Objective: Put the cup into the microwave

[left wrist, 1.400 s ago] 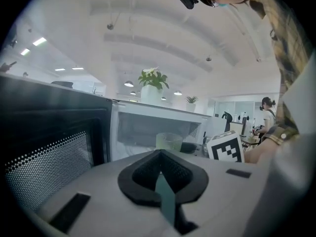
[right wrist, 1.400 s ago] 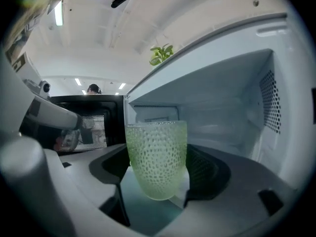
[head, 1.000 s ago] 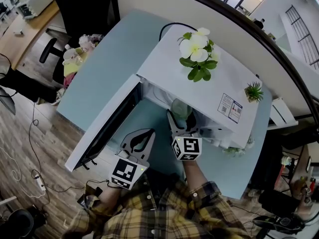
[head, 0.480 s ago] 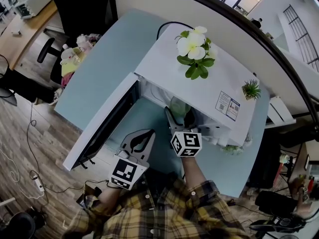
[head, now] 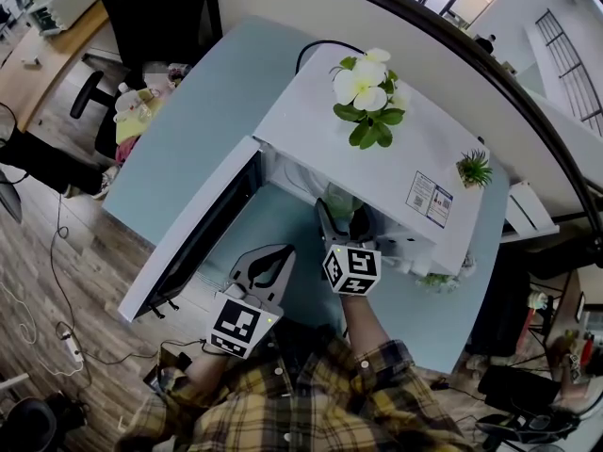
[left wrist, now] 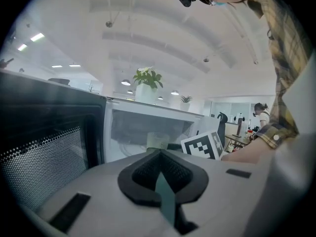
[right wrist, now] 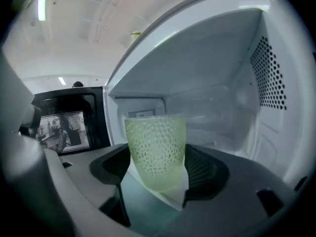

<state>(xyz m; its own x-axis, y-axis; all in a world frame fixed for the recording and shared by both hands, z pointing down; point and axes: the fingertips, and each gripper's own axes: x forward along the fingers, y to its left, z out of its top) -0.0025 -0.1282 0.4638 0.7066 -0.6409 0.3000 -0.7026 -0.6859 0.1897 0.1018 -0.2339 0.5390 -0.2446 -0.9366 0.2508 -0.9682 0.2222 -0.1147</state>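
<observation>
Pale-green dimpled cup (right wrist: 155, 152) sits upright in the right gripper (head: 343, 219), right at the microwave (head: 311, 121) mouth. The gripper view already shows cavity walls and ceiling around it.

Progress, as I judge it:
- Done: door (head: 193, 238) is swung wide open on the microwave's left. The cup is grasped and brought to the opening.
- Left: push it further in, set it on the cavity floor, let go and back the gripper out.
- Can't tell whether the cup's base touches the floor yet, since the jaws hide the underside. Looks held clear of it.

Right gripper: jaws part-open, only as wide as the cup, and clamped on its lower body from both sides. The rim stands well above the pads. Grip looks square, w/ no tilt.

Left gripper (head: 273, 258): jaws closed together w/ nothing betw. them. It's idle in front of the microwave near the door's inner face, above the bench (head: 198, 130), pointing at the cavity.

Plant (head: 369, 92) on top of the microwave isn't in the way.
</observation>
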